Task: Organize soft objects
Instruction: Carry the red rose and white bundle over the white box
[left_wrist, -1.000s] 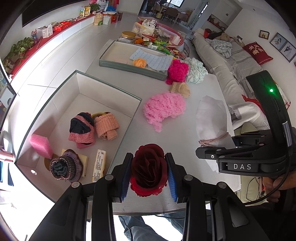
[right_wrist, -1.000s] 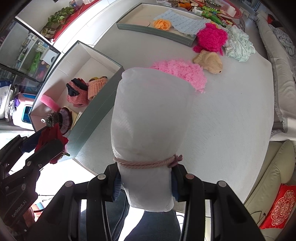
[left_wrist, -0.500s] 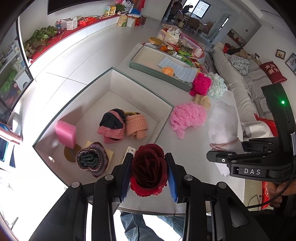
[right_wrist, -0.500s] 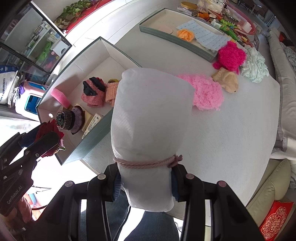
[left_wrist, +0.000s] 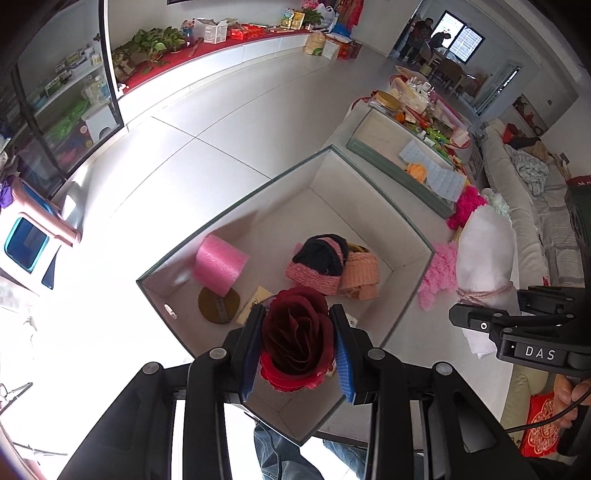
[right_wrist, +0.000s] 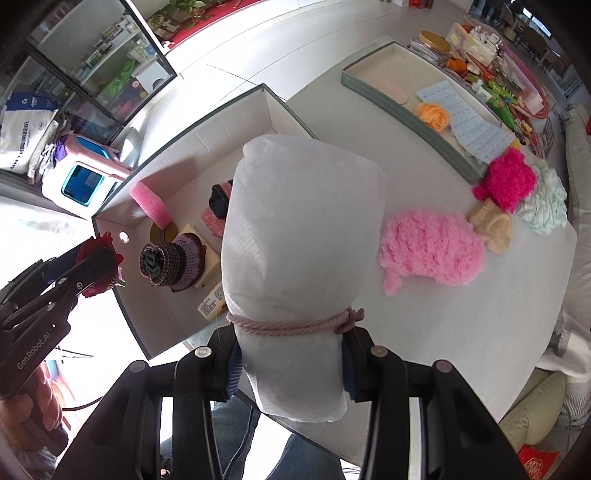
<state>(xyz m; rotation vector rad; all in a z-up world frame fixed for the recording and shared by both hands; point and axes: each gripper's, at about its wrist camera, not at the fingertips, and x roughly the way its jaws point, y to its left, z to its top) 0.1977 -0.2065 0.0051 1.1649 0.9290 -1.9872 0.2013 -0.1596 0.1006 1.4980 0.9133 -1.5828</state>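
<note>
My left gripper (left_wrist: 297, 349) is shut on a dark red fabric rose (left_wrist: 295, 338) and holds it above the near corner of the open white box (left_wrist: 369, 184). The rose also shows at the left of the right wrist view (right_wrist: 101, 264). My right gripper (right_wrist: 291, 363) is shut on a white foam bundle tied with pink cord (right_wrist: 295, 254), held above the table (right_wrist: 461, 325) beside the box; the bundle also shows in the left wrist view (left_wrist: 484, 254). In the box lie a pink foam roll (left_wrist: 219, 264), knitted pink hats (left_wrist: 332, 267) and a purple knitted hat (right_wrist: 173, 264).
On the table lie a light pink fluffy piece (right_wrist: 430, 249), a hot pink fluffy piece (right_wrist: 508, 181), a beige piece (right_wrist: 493, 227) and a pale green cloth (right_wrist: 545, 205). A shallow green tray (right_wrist: 406, 110) holds an orange flower (right_wrist: 434, 114). A sofa (left_wrist: 532, 229) is at the right.
My left gripper has carried the rose left, from above the table edge to over the box. My right gripper has moved with the white bundle toward the box.
</note>
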